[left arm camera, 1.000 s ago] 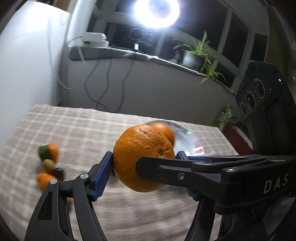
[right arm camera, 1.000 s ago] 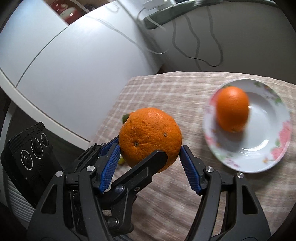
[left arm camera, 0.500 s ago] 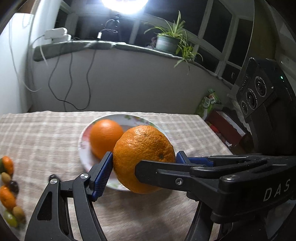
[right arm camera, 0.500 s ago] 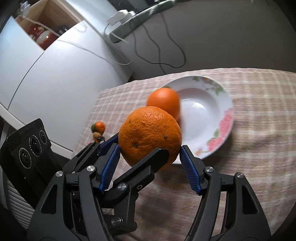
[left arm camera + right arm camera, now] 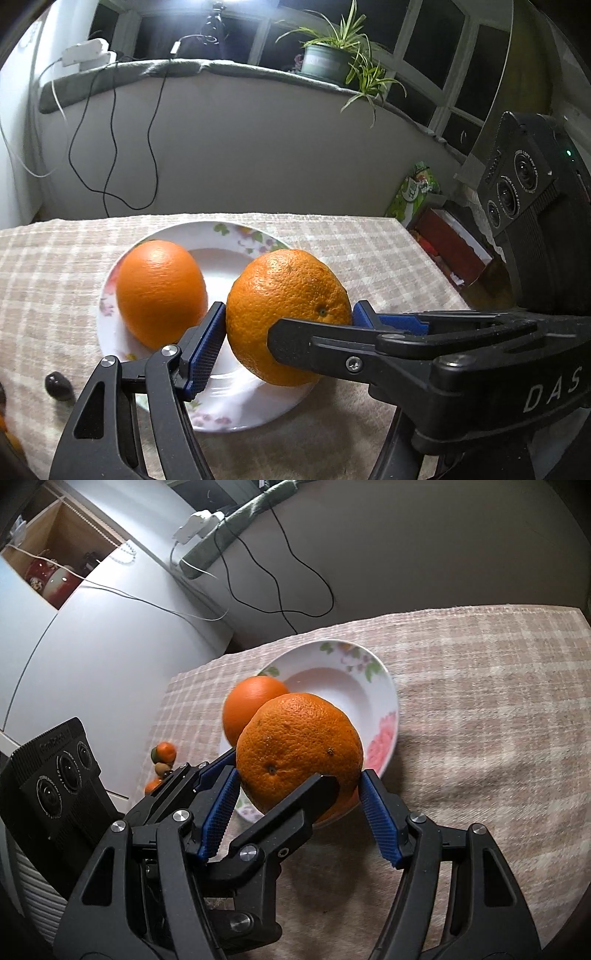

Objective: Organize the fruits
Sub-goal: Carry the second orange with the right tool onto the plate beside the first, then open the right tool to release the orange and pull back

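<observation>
A large orange (image 5: 288,306) hangs just above the near right part of a white flowered plate (image 5: 229,256), and both grippers are shut on it together. My left gripper (image 5: 288,314) has its blue pads on the orange's left and right sides. The right gripper's black finger (image 5: 314,338) crosses in front of it. In the right wrist view my right gripper (image 5: 299,779) pinches the same orange (image 5: 295,738), with the left gripper's finger (image 5: 295,812) underneath. A second, smoother orange (image 5: 160,288) lies in the plate's left half (image 5: 332,679).
A plaid cloth (image 5: 369,251) covers the table. Small fruits lie left of the plate: a dark one (image 5: 58,386) and a little cluster (image 5: 164,753). A white cabinet (image 5: 92,635) stands at the left; a red box (image 5: 454,243) sits beyond the right edge.
Both grippers carried the orange across the table to the plate and lowered it slightly. The plate now sits directly under it, and the small fruits have slid to the left edge.
</observation>
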### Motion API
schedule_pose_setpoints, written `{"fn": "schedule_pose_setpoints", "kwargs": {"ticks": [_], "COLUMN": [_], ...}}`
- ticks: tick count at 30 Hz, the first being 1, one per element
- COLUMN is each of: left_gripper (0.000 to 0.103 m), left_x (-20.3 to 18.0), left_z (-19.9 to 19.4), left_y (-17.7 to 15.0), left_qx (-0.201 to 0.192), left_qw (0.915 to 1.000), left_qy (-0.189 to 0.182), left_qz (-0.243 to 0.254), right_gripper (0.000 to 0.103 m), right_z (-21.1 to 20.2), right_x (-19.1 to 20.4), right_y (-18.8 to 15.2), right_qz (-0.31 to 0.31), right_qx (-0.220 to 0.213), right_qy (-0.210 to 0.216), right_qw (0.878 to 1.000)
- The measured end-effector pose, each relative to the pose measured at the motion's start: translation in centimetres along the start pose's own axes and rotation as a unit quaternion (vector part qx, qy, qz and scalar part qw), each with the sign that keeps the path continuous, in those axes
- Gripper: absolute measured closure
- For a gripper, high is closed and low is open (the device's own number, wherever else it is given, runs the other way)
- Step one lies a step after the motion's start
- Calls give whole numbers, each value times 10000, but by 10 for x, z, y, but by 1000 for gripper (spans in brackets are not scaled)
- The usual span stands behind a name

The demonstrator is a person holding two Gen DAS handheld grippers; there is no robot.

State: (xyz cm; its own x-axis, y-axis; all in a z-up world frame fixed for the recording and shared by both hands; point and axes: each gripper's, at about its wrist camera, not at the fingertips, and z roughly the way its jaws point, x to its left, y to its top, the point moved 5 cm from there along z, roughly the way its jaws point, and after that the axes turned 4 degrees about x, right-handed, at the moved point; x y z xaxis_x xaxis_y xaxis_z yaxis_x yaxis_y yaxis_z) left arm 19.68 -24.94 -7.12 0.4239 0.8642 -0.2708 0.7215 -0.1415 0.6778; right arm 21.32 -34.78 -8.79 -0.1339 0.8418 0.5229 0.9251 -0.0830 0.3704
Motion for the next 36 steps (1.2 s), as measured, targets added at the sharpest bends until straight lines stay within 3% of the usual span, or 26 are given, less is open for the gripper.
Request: {"fn": "schedule_pose_setpoints", "kwargs": {"ticks": [15,19,27,36], "left_gripper": [33,33,33,33], "left_x": [2,1,8,2], "left_z": [7,7,7,-16], "left_y": [2,1,-1,6], "left_qx": [91,112,177,-154], "left_qw": [10000,9999,9997,9995], "left_qy": [16,92,137,166], "left_qz": [-9,82,-38,233], "right_gripper": [33,33,33,30], "right_z": [3,-3,-11,-17], "right_x": [-4,0,-2,-1], "right_y": [3,7,11,10], "right_qz": [49,-136,-111,-37], "right_qx": [22,-141,-233,-333], "right_qy": [-51,-297,-332,-309], "right_qw": [10000,9994,9991,9990]}}
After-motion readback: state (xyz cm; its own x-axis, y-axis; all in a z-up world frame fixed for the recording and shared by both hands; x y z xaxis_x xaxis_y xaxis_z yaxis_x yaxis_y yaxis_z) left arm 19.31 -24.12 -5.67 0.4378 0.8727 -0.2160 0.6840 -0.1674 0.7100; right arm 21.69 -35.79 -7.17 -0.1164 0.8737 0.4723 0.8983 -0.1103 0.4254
